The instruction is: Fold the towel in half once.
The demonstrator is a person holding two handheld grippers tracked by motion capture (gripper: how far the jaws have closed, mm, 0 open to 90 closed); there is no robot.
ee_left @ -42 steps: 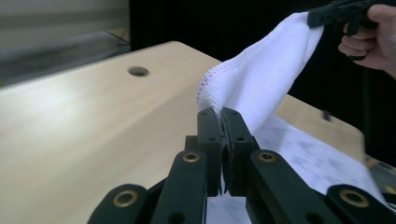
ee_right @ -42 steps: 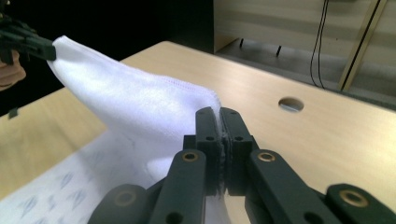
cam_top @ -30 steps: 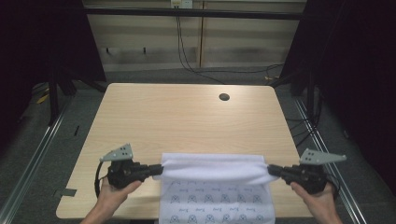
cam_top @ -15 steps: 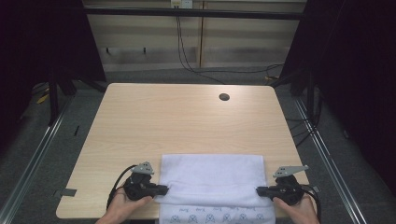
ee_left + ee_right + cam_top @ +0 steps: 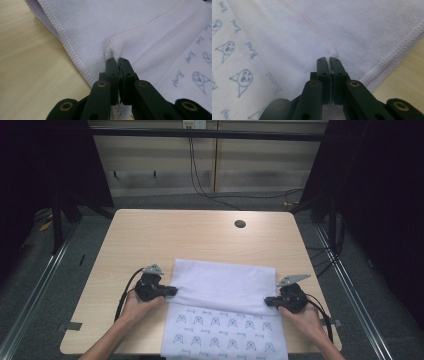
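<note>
A white towel (image 5: 225,292) with small blue printed figures lies on the near half of the wooden table (image 5: 165,235), its far part folded back over the printed side. My left gripper (image 5: 173,290) is shut on the folded layer's left corner, and the cloth (image 5: 140,37) bunches at the jaw tips (image 5: 117,60). My right gripper (image 5: 267,302) is shut on the right corner; the pinched hem (image 5: 317,32) runs up from its tips (image 5: 328,59). Both corners rest low on the towel.
A dark round hole (image 5: 240,224) sits near the table's far right. Bare wood lies beyond the towel and on its left. Metal rails run along both sides of the table, and cables hang at the back.
Both grippers have carried the towel's edge toward the person and down, so the fold widened and lies flat. They moved from mid-table to the near part.
</note>
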